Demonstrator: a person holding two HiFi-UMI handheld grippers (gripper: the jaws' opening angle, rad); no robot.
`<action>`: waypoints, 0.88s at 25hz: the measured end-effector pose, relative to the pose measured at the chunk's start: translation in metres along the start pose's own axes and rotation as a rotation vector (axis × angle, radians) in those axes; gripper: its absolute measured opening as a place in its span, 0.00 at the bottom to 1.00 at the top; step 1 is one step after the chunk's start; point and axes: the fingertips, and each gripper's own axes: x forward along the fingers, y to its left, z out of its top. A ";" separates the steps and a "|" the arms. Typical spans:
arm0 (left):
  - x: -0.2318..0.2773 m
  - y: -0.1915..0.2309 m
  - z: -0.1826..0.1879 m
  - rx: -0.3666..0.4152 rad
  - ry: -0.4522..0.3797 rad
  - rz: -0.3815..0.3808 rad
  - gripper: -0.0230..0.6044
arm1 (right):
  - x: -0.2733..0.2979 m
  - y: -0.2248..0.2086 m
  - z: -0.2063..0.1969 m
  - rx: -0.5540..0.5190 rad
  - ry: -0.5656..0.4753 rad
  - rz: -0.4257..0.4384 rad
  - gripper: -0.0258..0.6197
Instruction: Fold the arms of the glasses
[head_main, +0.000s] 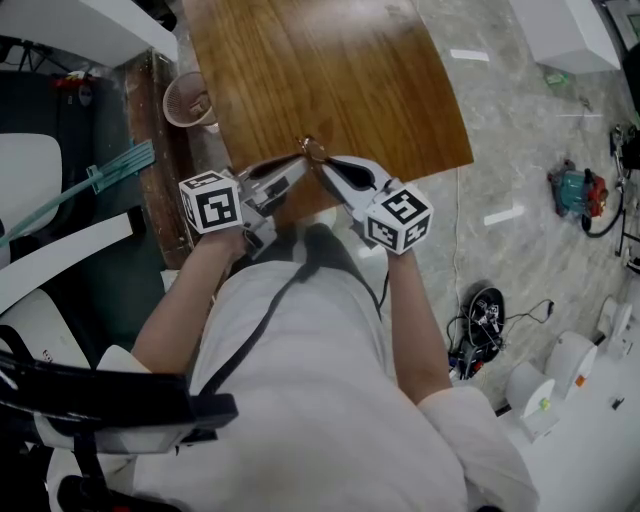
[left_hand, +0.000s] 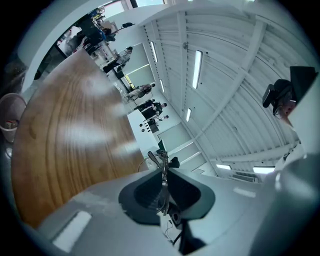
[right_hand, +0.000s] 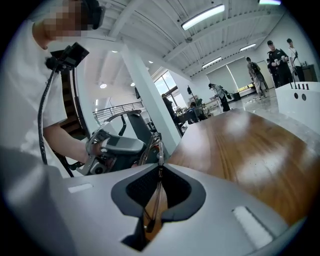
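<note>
Holding the glasses (head_main: 309, 149) over the table's (head_main: 330, 70) near edge, my left gripper (head_main: 298, 166) and right gripper (head_main: 325, 172) meet tip to tip. Left gripper view: jaws pinch the glasses. Right gripper view: jaws likewise clamp them.

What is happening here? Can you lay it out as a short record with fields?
setting: wooden table, with a pink cup by its left edge
object: glasses, held over the table's near edge
left gripper: shut on the glasses
right gripper: shut on the glasses
</note>
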 end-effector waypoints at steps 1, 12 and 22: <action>0.000 0.000 0.000 -0.001 -0.001 0.001 0.10 | 0.000 -0.001 0.000 0.005 -0.002 -0.003 0.09; 0.015 -0.013 -0.038 0.105 0.148 -0.005 0.06 | -0.006 -0.016 0.013 0.061 -0.060 -0.050 0.09; 0.022 -0.012 -0.036 0.079 0.135 -0.010 0.04 | -0.002 -0.013 0.014 0.049 -0.041 -0.028 0.08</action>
